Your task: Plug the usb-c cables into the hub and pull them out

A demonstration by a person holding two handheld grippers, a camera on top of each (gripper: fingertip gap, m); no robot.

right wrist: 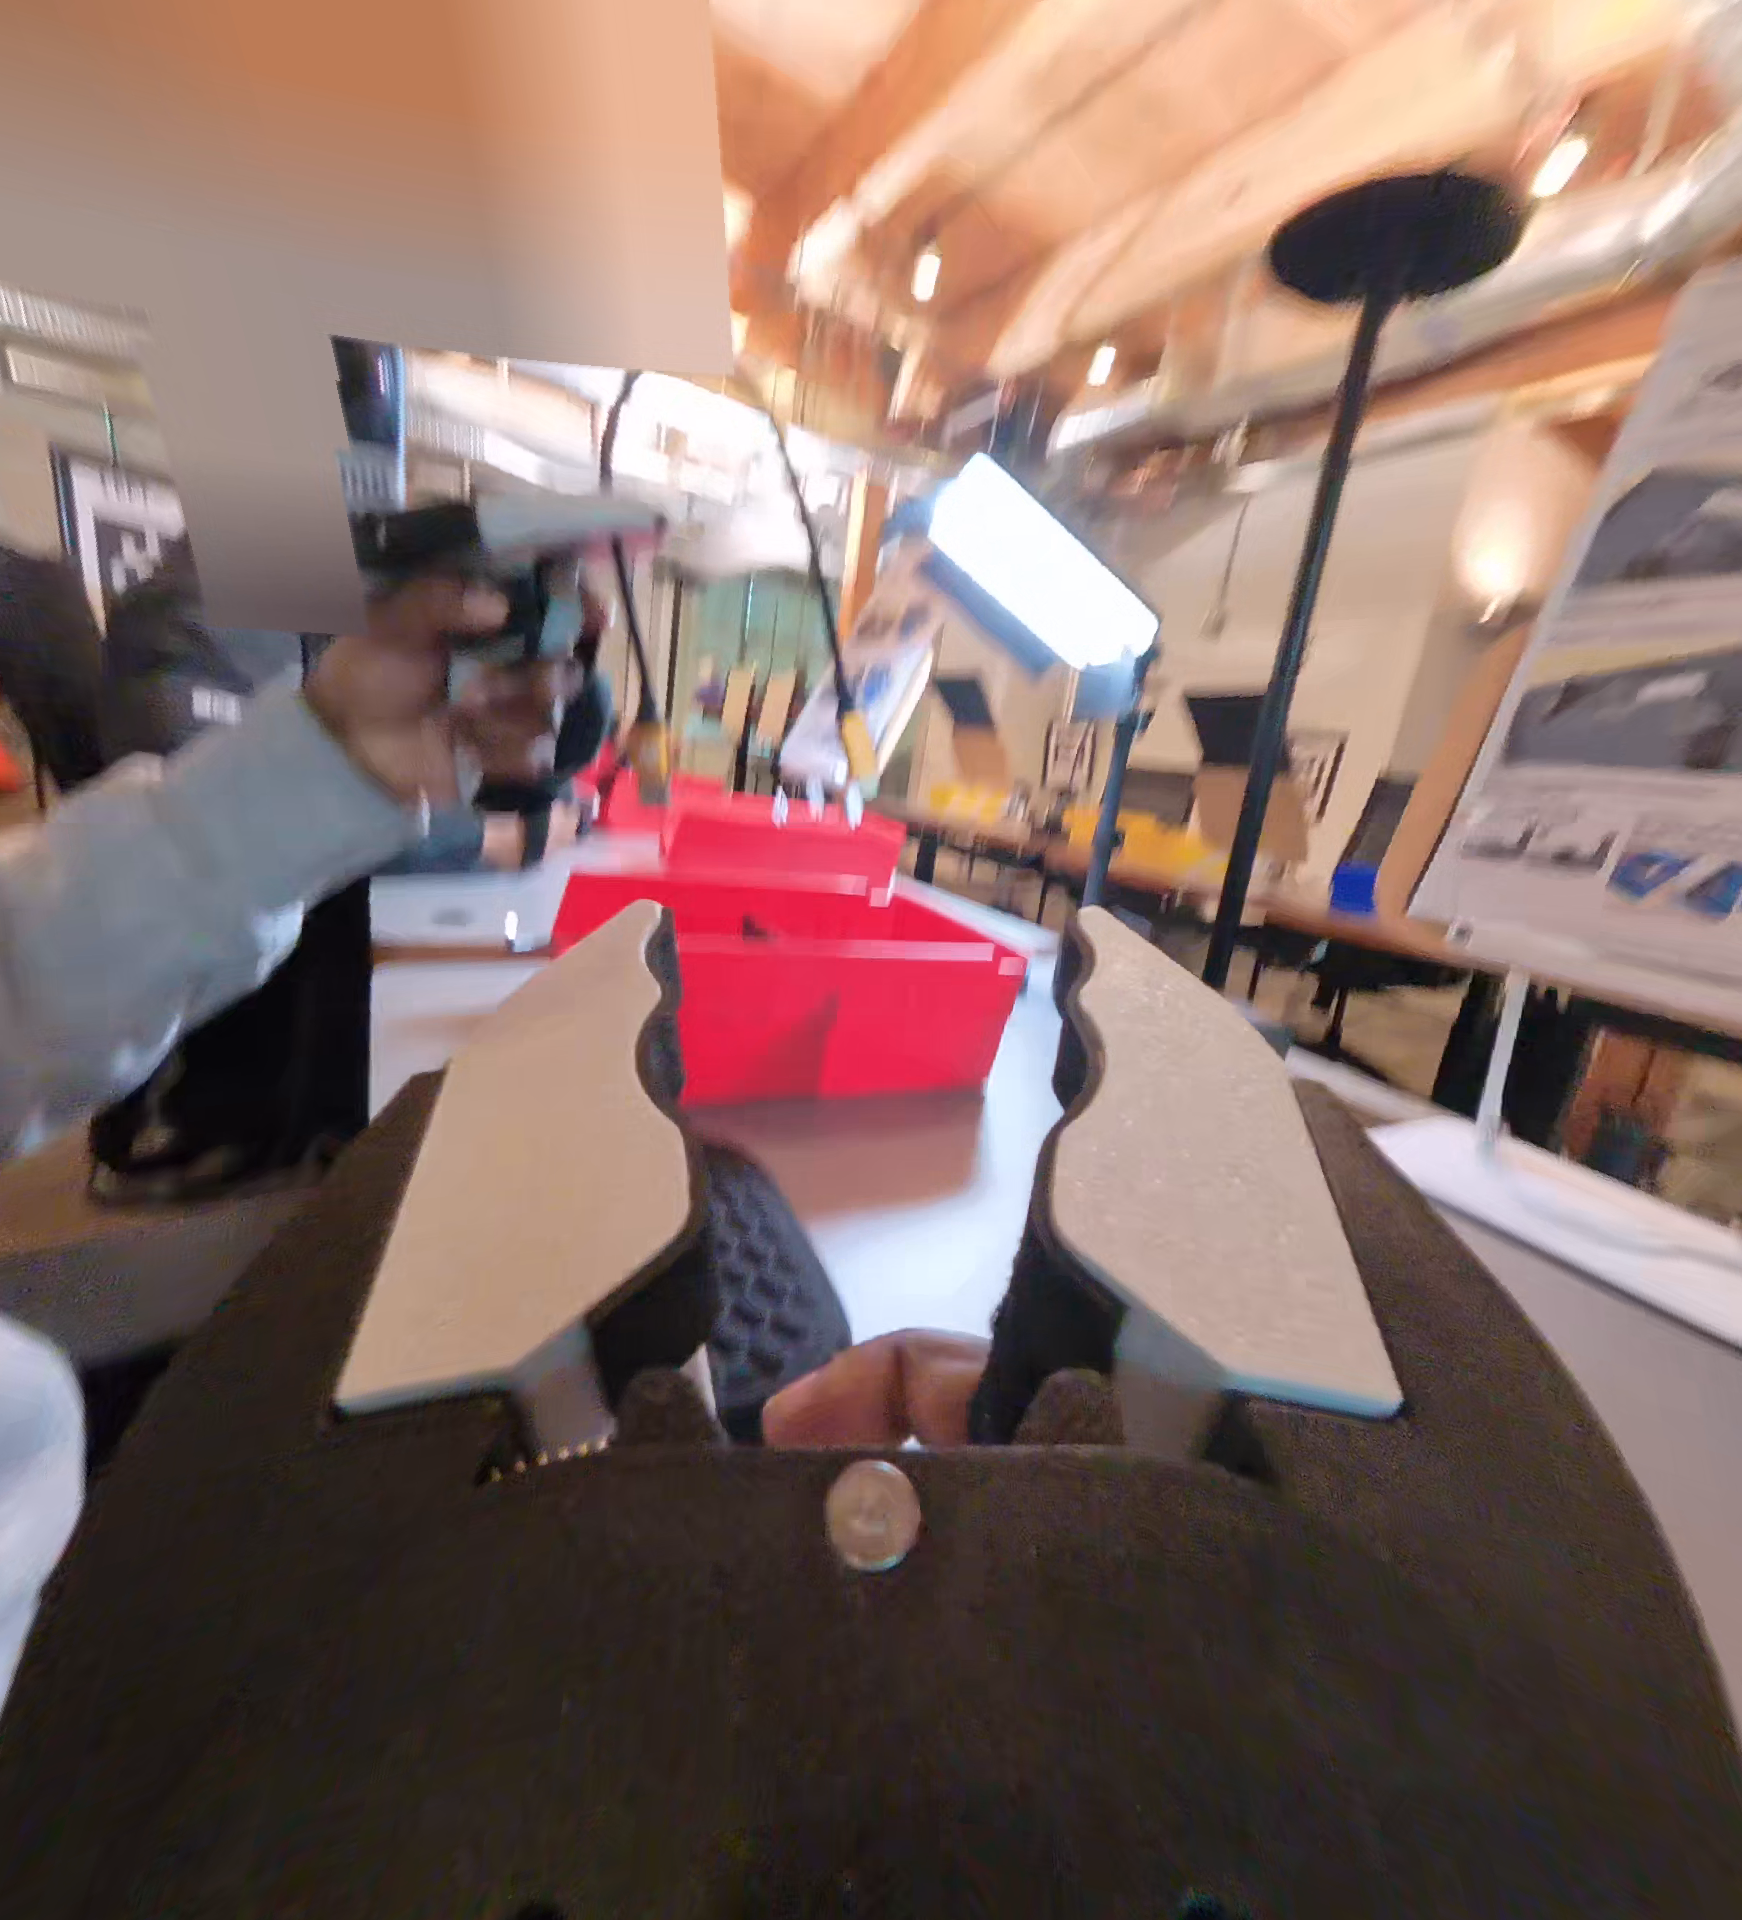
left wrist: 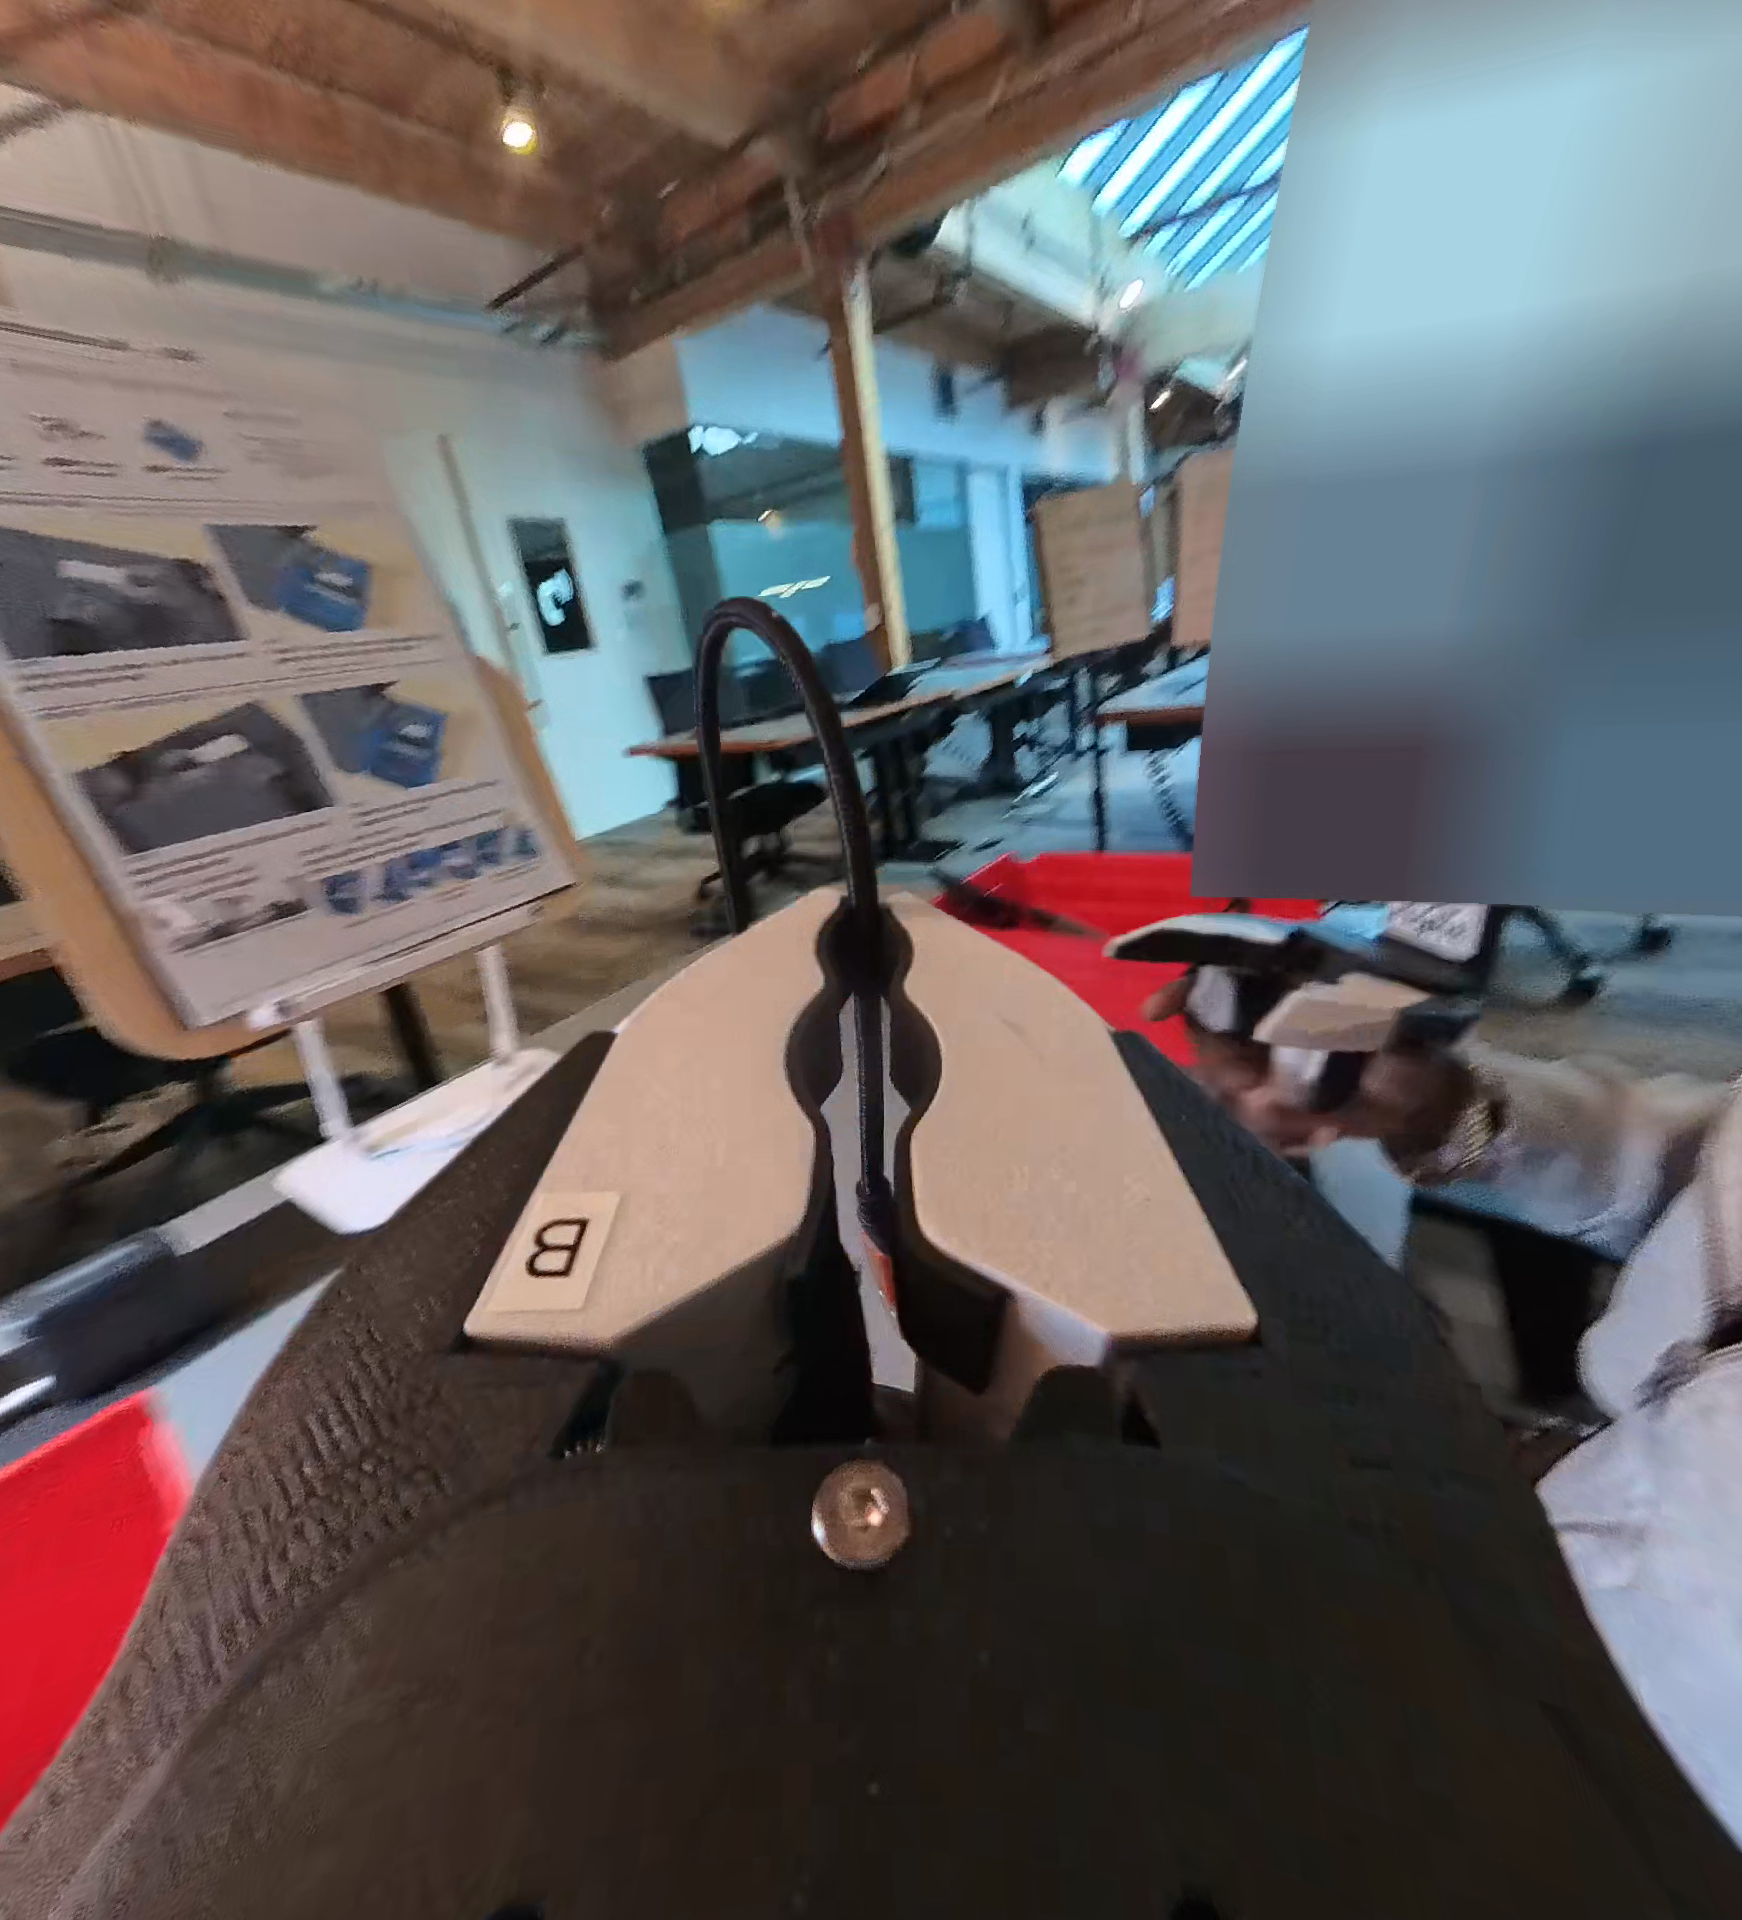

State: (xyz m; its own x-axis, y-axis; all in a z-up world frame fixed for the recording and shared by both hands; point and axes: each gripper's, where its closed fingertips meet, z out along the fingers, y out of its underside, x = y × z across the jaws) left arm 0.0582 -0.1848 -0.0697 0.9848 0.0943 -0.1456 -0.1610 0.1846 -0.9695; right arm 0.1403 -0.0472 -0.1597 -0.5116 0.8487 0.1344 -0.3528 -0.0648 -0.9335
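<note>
My left gripper [left wrist: 862, 925] is shut on a thin black cable [left wrist: 773, 665]. The cable runs between the fingers, arches up out of the tips and drops behind them. In the right wrist view the left gripper [right wrist: 555, 561] is raised high at the upper left. Two black cable strands [right wrist: 805, 540] hang from it, each ending in a yellowish plug [right wrist: 851, 727]. My right gripper [right wrist: 867, 935] is open and empty, low above the table. It also shows in the left wrist view [left wrist: 1293, 987], blurred at the right. I cannot make out the hub.
Red bins [right wrist: 846, 1008] stand on the white table ahead of the right gripper, and also show in the left wrist view [left wrist: 1085, 894]. A poster on a stand [right wrist: 1677, 675] is at the right. A black pole [right wrist: 1303, 582] and a light panel [right wrist: 1038, 561] stand behind. A grey sleeve [right wrist: 119, 914] crosses the left. The grippers' ends are close to 20 centimeters from one another.
</note>
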